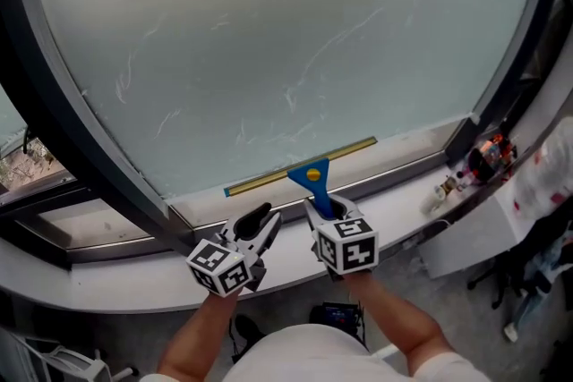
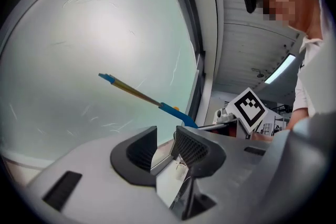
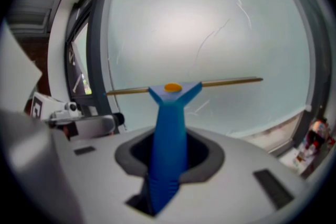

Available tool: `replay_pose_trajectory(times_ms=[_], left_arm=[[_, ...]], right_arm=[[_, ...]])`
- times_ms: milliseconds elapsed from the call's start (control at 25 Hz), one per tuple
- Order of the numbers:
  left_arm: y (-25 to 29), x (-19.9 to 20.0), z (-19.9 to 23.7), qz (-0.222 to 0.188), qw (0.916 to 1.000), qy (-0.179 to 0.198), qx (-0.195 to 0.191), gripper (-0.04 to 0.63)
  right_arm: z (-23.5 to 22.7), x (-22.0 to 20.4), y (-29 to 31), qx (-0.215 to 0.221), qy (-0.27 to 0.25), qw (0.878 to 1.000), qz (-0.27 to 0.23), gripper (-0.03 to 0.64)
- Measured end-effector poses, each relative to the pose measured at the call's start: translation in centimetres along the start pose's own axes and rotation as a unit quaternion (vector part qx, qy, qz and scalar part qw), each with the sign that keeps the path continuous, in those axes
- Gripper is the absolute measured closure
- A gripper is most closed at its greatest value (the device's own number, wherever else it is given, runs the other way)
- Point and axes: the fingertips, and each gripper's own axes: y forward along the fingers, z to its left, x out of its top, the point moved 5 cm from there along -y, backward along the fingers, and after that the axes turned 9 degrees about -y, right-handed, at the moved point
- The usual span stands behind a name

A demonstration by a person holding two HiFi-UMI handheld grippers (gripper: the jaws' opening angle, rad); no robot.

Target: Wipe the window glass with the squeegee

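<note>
- nearest to me: my left gripper [image 1: 264, 219] is out over the white sill [image 1: 125, 277], jaws apart with nothing between them, so it's just along for the ride.
- right beside it, my right gripper [image 1: 322, 208] is clamped on the blue handle of the squeegee [image 1: 309, 170]. the handle runs straight out from between the jaws toward the pane.
- next out: the brass-coloured blade [image 3: 220, 82] crosses the handle's tip like a t. its long axis runs side to side, and in the head view the right end sits a bit higher than the left.
- farthest: the window glass [image 1: 269, 40]. the blade is low on it, near the bottom frame, and i can't tell if the rubber is actually touching.
- what matters for the next stroke, as i read it: nearly all the streaky pane lies above the blade, so the right hand has to carry it up, with the blade kept crosswise.
</note>
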Motion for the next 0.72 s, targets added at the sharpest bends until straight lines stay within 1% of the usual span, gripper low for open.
replay_pose_trajectory(times_ms=[120, 240, 320, 440, 560, 720], left_arm=[[3.2, 0.4, -2.0, -0.011, 0.9996, -0.021, -0.012, 0.472], [6.0, 1.0, -4.7, -0.016, 0.9985, -0.037, -0.038, 0.462], [7.8, 1.4, -6.4, -0.014, 0.9978, -0.043, -0.049, 0.438], [10.1, 1.6, -7.8, -0.01, 0.9966, -0.063, -0.051, 0.404], [11.4, 2.3, -8.8, -0.02, 0.9954, -0.08, -0.049, 0.399], [11.8, 3.8, -9.7, -0.042, 0.99, -0.117, -0.065, 0.399]], right_arm=[[-2.1, 0.7, -1.1, -0.001, -0.02, 1.0, -0.018, 0.506], [-3.8, 0.9, -2.4, -0.003, -0.044, 0.998, -0.034, 0.506], [-4.7, 1.1, -3.1, -0.002, -0.054, 0.998, -0.045, 0.506], [-5.5, 1.4, -3.9, 0.007, -0.063, 0.996, -0.06, 0.506], [-5.7, 1.9, -4.9, 0.018, -0.08, 0.993, -0.085, 0.506], [-5.7, 2.6, -6.1, 0.024, -0.094, 0.989, -0.114, 0.505]])
